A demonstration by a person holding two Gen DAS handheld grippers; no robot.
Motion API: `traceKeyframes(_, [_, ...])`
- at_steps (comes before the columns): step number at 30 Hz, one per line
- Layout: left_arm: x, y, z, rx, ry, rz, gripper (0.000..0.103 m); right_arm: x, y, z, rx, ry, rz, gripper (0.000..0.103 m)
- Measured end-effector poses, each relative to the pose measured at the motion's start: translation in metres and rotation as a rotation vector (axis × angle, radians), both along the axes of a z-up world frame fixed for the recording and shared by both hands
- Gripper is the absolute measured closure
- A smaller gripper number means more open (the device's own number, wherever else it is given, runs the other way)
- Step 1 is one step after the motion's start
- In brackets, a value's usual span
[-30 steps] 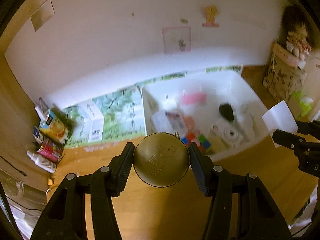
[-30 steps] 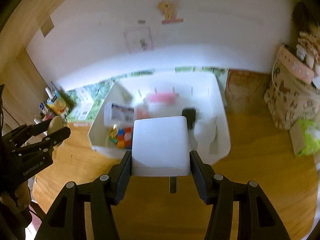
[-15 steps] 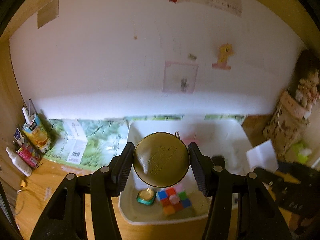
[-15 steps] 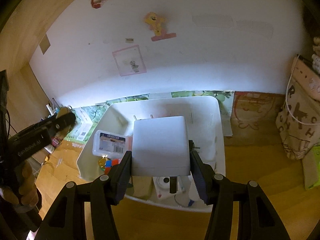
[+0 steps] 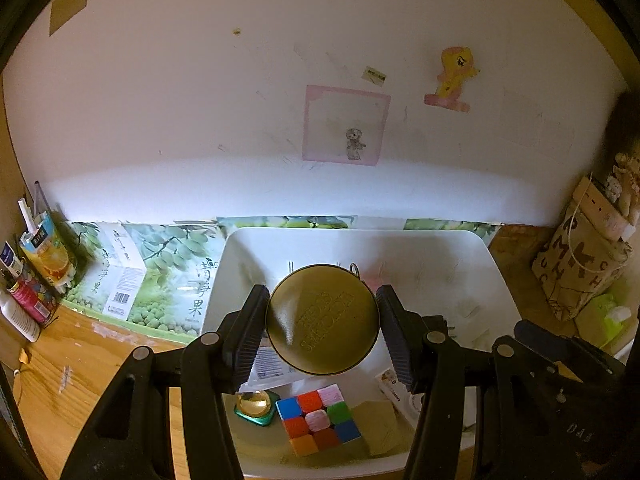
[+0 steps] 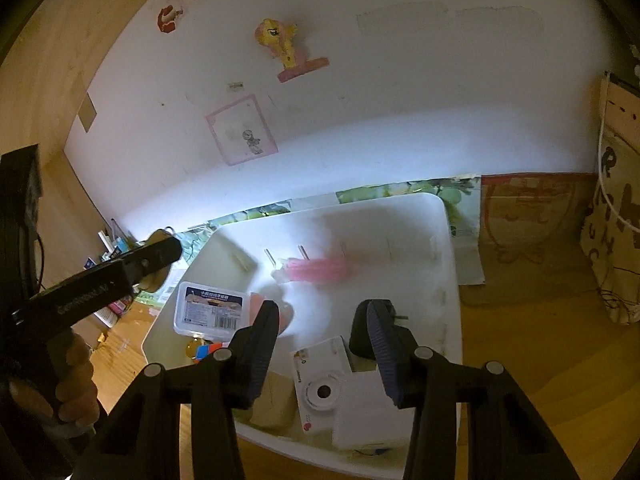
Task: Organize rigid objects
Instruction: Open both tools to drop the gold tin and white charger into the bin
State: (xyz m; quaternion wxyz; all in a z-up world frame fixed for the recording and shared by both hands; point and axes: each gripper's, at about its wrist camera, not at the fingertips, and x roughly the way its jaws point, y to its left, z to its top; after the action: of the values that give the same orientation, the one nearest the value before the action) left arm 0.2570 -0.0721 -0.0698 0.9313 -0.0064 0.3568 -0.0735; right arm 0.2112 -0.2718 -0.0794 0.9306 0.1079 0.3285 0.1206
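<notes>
Let go of the plain white rectangular box (image 6: 360,420) since half a second before, when it had sat clamped in the right gripper (image 6: 323,307); left it lying at the near end of the white plastic bin (image 6: 448,248), touching a white toy camera (image 6: 320,388) on its left. Had just been drawing the right jaws closer together, with nothing between them and the pads pressing on nothing. Also brought both grippers forward from over the wooden desk (image 5: 80,360) to above the bin. Kept the left gripper (image 5: 322,292) clenched on the round olive-gold metal tin (image 5: 322,320), gripped at its two sides with the embossed lid facing the camera, hanging in the air over the near-left part of the bin and touching nothing inside. Below the tin, in the bin: a multicoloured puzzle cube (image 5: 318,418), just beside it a small green-and-gold round object (image 5: 256,404), and a clear plastic box with a printed label (image 6: 210,310) farther back on the left. Near the far wall of the bin, a pink object (image 6: 316,270), too blurred to identify. Held the left gripper by a bare hand (image 6: 76,384) at the left edge of the right wrist view.
</notes>
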Motion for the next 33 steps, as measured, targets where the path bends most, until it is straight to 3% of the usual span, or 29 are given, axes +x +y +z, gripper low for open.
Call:
traceKeyframes(6, [0.003, -0.005, 0.000, 0.022, 0.025, 0.001, 0.043, 0.003, 0.000, -0.004, 0.005, 0.015, 0.015, 0.057])
traceKeyframes(11, [-0.001, -0.007, 0.004, 0.042, 0.024, -0.004, 0.022, 0.004, -0.003, -0.006, 0.026, 0.033, 0.028, 0.057])
traceKeyframes(16, [-0.006, -0.011, 0.006, 0.084, 0.065, -0.022, 0.021, 0.002, -0.005, -0.007, 0.031, 0.049, 0.033, 0.056])
traceKeyframes(25, [-0.034, -0.008, 0.038, 0.121, -0.001, -0.040, 0.021, -0.021, -0.010, 0.016, 0.057, -0.010, -0.005, 0.034])
traceKeyframes(33, [-0.070, -0.001, 0.061, 0.112, -0.051, -0.080, 0.021, -0.072, -0.018, 0.048, 0.069, -0.104, -0.115, 0.022])
